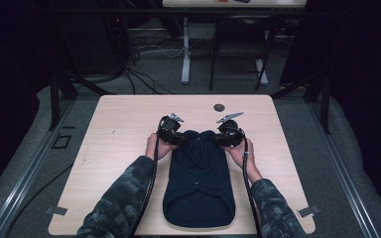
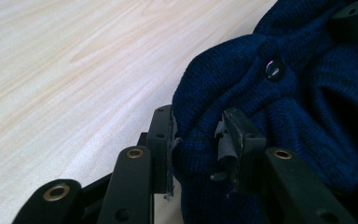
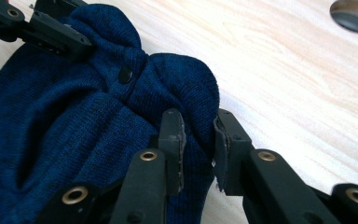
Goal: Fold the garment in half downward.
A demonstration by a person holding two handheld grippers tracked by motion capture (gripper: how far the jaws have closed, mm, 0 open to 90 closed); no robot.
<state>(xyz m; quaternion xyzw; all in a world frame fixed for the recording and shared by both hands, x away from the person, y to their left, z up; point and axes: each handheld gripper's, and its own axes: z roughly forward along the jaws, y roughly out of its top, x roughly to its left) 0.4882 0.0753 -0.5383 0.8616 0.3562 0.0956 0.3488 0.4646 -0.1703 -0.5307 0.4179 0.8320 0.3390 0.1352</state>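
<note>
A dark blue knitted garment [image 1: 198, 183] lies on the wooden table [image 1: 119, 144], its buttoned far end bunched up. My left gripper [image 1: 171, 133] holds that end's left side; in the left gripper view its jaws pinch a fold of the knit [image 2: 198, 149] beside a dark button [image 2: 274, 69]. My right gripper [image 1: 228, 133] holds the right side, and in the right gripper view its jaws clamp a fold of fabric [image 3: 198, 135]. The same button [image 3: 125, 73] sits between the two grips. The left gripper's jaws appear at the top left of the right gripper view.
A round dark hole [image 1: 219, 106] sits in the tabletop just beyond the grippers, also seen as a hole [image 3: 354, 16] near the right gripper. Bare wood [image 2: 74, 70] extends to the left. Table legs and cables stand on the floor beyond the far edge.
</note>
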